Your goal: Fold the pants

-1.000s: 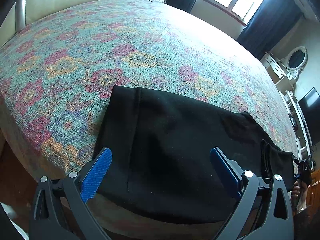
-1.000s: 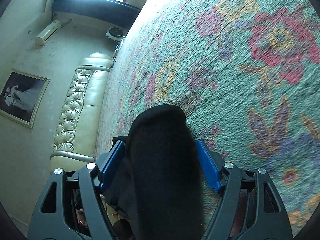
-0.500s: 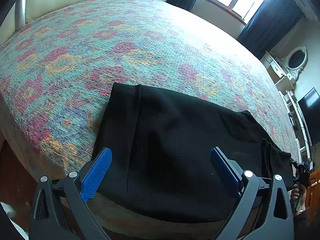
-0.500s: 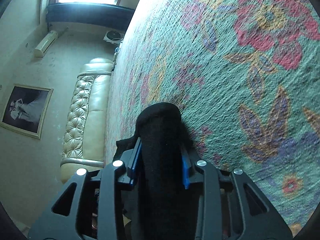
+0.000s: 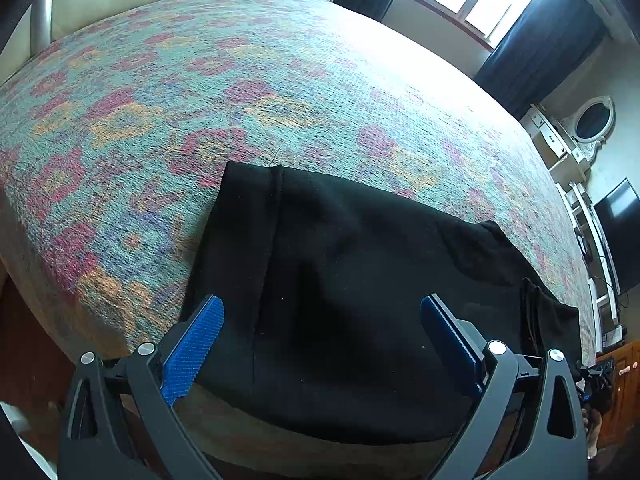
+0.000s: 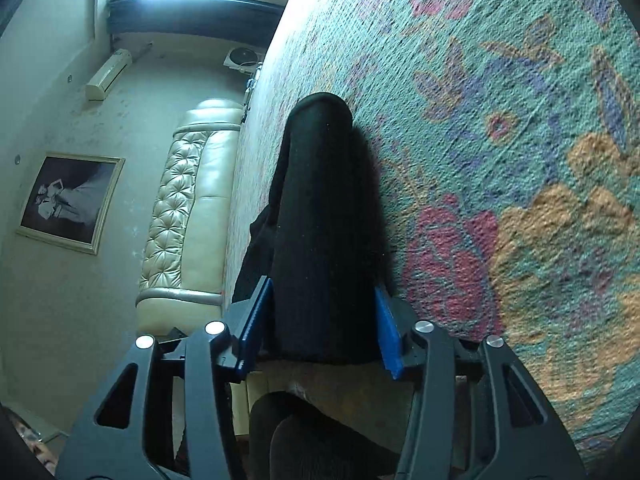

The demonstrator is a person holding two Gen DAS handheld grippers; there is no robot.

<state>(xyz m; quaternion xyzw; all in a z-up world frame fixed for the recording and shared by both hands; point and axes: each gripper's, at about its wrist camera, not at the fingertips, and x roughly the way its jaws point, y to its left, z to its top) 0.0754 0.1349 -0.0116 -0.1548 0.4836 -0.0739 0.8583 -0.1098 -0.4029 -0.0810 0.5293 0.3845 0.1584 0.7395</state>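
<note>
Black pants (image 5: 360, 280) lie flat on the flowered bedspread (image 5: 240, 80) at the bed's near edge, with one end bunched toward the right. My left gripper (image 5: 322, 300) hovers just above them, open wide, with nothing pinched between its blue pads. In the right wrist view, a thick fold of the pants (image 6: 320, 200) stands up off the bedspread (image 6: 520, 160) and runs away from the camera. My right gripper (image 6: 322, 284) is shut on that fold, with a blue pad pressed against each side. The fold hides what lies beneath it.
A cream tufted headboard (image 6: 180, 208) runs along the bed's far side, with a framed picture (image 6: 68, 200) on the wall. Dark curtains (image 5: 532, 40), a window, a white dresser with an oval mirror (image 5: 592, 120) and a TV (image 5: 620, 232) stand beyond the bed.
My right gripper closed from wide open onto the fold of pants, then moved across the bedspread with it. The left gripper and the flat part of the pants stayed put.
</note>
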